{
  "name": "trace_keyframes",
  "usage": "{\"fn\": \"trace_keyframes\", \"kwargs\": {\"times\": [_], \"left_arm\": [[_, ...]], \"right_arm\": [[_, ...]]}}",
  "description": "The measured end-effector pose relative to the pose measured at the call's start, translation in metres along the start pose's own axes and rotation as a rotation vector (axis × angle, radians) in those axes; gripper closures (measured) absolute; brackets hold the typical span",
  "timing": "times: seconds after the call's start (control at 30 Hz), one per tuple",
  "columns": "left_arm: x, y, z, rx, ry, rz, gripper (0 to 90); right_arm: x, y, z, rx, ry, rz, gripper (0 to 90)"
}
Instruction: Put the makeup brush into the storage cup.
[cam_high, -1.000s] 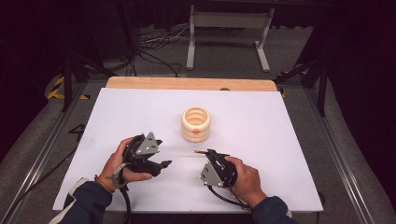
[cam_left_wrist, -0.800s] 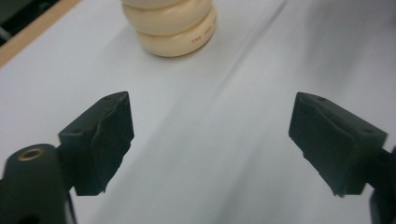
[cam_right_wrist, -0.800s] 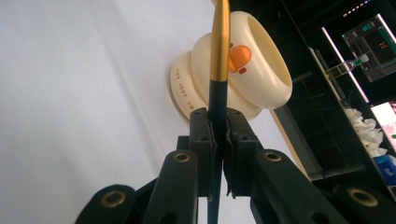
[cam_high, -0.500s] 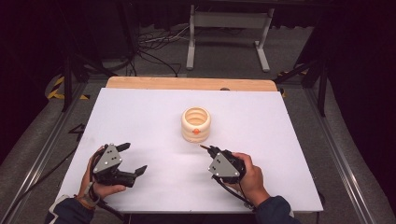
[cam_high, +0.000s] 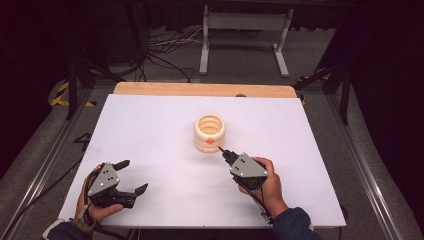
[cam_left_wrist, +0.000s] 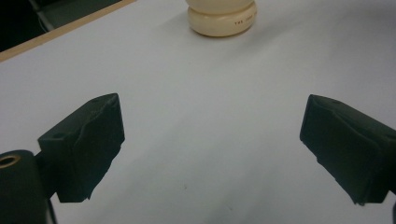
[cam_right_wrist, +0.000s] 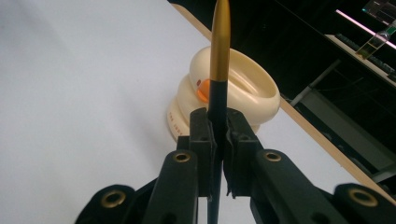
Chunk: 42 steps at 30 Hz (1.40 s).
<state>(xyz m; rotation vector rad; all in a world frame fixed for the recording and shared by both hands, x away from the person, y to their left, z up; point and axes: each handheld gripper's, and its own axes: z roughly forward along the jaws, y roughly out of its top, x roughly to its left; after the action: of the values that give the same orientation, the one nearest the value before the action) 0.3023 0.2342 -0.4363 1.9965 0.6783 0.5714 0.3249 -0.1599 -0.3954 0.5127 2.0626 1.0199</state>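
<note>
A cream ring-stacked holder (cam_high: 210, 132) with an orange beak stands upright mid-table. My right gripper (cam_high: 228, 155) is just in front of it, shut on a pen (cam_right_wrist: 219, 46) with a black barrel and a gold end. The pen points at the holder (cam_right_wrist: 252, 88), its tip (cam_high: 220, 149) close to the holder's base. My left gripper (cam_high: 133, 175) rests low at the near left, far from the holder (cam_left_wrist: 222, 18). Its jaws have just been opening, and its wide-apart fingers (cam_left_wrist: 88, 140) have only bare table between them.
The white table top (cam_high: 150, 130) has a wooden strip (cam_high: 200, 90) along its far edge. Beyond it, a metal stand (cam_high: 245, 30) and cables lie on the floor. Dark frame legs stand at both far corners.
My left gripper has swung left and toward the near edge, away from the right one, and its jaws have spread wider. The right gripper has edged toward the holder with the pen.
</note>
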Motion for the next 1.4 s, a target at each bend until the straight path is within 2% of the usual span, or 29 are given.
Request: {"fn": "trace_keyframes", "kwargs": {"times": [0.2,0.43,0.63,0.83,1.07,1.4], "left_arm": [[-0.001,0.0,0.0,0.008,-0.011,0.0,7.2],[0.0,0.001,-0.003,-0.005,-0.016,-0.013,8.1],[0.001,0.001,-0.003,-0.008,-0.043,-0.025,7.7],[0.001,0.001,-0.004,-0.019,-0.047,-0.027,7.5],[0.0,0.003,-0.004,-0.035,-0.05,-0.029,7.1],[0.0,0.003,-0.003,-0.044,-0.061,-0.03,7.1]], "right_arm": [[-0.006,0.002,0.003,-0.03,0.024,0.064,83.9],[-0.017,0.006,0.003,-0.076,0.055,0.138,83.9],[-0.027,0.008,0.005,-0.099,0.057,0.194,83.9],[-0.041,0.01,0.007,-0.114,0.057,0.235,83.9],[-0.061,0.015,0.008,-0.149,0.048,0.311,83.9],[-0.074,0.03,0.016,-0.183,0.045,0.339,83.9]]}}
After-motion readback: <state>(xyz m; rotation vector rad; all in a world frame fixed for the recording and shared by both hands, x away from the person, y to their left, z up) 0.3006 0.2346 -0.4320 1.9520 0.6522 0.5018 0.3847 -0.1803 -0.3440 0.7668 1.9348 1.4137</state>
